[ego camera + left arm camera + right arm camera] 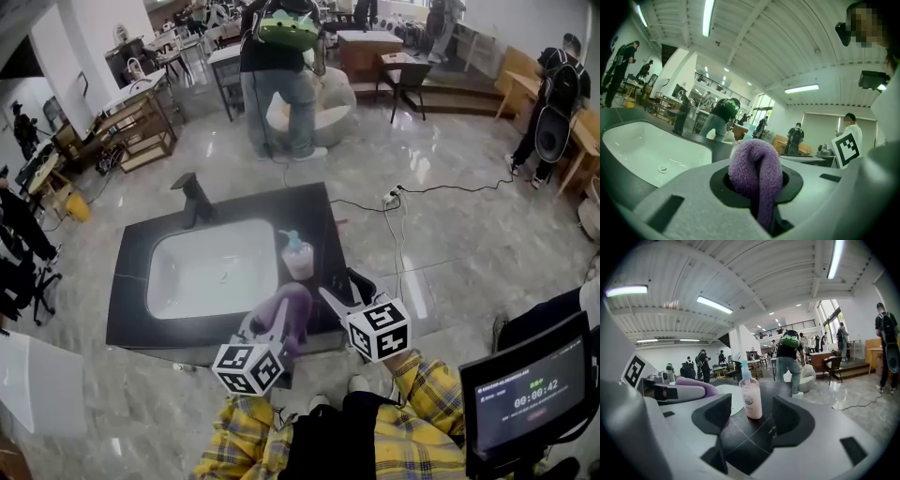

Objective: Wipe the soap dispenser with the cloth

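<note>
Leftmost on the dark counter (131, 309) lies a white sink basin (211, 267), with a dark faucet (194, 199) standing at its far rim. Nearer the person, at the counter's front edge, the left gripper (279, 326) is clenched on a purple cloth (291, 309). In the left gripper view its jaws are pressed together around the fuzzy cloth (757, 171), which bulges up over them in a rounded fold and hangs down in the slot between them.

Just beyond the cloth, on the strip of counter right of the basin, the soap dispenser (297, 255) stands upright. It is a pale pink bottle with a light blue pump on top and a round printed label on its front. The cloth sits near the bottle on the person's side. In the right gripper view the purple cloth (696, 383) shows to the left of the soap dispenser (751, 399), with counter showing between them.

Further right, the right gripper (339, 286) holds nothing, its jaws spread wide. In its own view the bottle stands ahead in the gap between the two dark jaws of the right gripper (752, 420), past their tips, and touches neither of them.
</note>
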`<action>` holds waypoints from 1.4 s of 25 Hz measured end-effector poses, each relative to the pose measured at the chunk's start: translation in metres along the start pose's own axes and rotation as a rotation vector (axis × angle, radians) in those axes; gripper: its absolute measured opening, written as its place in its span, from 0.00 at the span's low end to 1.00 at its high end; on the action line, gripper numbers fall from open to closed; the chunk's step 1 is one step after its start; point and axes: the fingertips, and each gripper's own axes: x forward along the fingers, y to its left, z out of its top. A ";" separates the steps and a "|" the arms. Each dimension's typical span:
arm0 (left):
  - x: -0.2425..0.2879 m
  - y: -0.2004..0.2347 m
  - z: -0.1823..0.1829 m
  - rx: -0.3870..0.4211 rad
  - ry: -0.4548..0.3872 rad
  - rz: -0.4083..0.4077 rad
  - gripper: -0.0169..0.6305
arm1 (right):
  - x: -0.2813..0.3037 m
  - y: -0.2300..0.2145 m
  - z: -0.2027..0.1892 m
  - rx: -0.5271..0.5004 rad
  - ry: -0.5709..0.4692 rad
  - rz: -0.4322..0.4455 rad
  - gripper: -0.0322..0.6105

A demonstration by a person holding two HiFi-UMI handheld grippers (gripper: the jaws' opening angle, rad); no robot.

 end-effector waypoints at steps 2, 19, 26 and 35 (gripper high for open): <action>-0.001 0.000 0.000 0.000 0.000 0.000 0.09 | -0.005 0.002 0.000 0.002 -0.015 -0.001 0.38; -0.008 -0.008 -0.004 0.003 -0.013 0.011 0.09 | -0.028 0.018 -0.005 0.019 -0.021 0.046 0.10; -0.009 -0.007 -0.008 0.019 -0.008 0.016 0.09 | -0.031 0.020 -0.012 0.015 -0.012 0.051 0.07; -0.011 -0.008 -0.019 0.000 0.007 0.026 0.09 | -0.031 0.017 -0.021 0.031 0.008 0.056 0.06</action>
